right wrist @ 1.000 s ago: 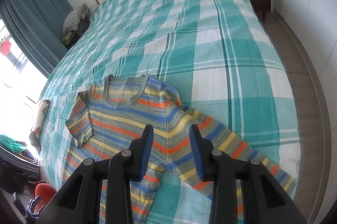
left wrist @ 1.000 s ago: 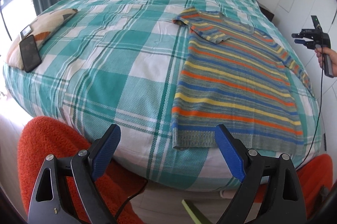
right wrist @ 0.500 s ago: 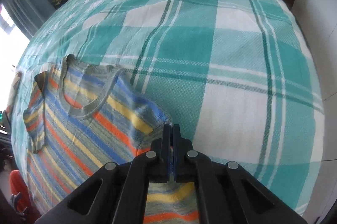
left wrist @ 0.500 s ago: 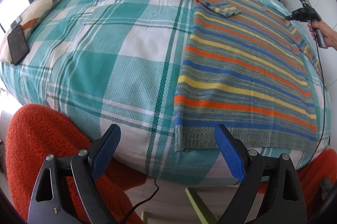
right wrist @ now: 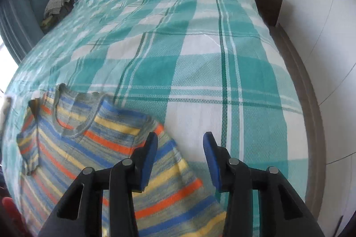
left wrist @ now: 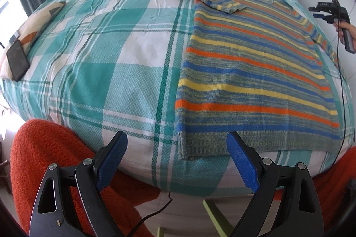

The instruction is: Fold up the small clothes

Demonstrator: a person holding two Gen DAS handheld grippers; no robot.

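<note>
A striped knit sweater [left wrist: 255,67] in blue, orange, yellow and grey lies flat on the plaid bed, hem toward me, its left sleeve folded over the chest. My left gripper [left wrist: 176,156] is open and empty, its blue pads [left wrist: 241,161] astride the hem's near left corner at the bed's edge. In the right wrist view the sweater's neckline and right shoulder [right wrist: 106,143] lie at lower left. My right gripper [right wrist: 180,159] is open and empty, just above the shoulder and sleeve. It also shows in the left wrist view [left wrist: 320,12] at far right, held in a hand.
The bed [left wrist: 124,41] has a teal and white plaid cover. A dark phone [left wrist: 17,62] rests on a cushion at its left edge. An orange fluffy fabric [left wrist: 46,161] lies below the near edge. Piled clothes [right wrist: 59,1] sit at the far left. A dark nightstand [right wrist: 267,5] stands far right.
My right gripper, shut half a second ago on the sweater's shoulder, has opened and drawn back. My left gripper has moved closer to the hem, still open.
</note>
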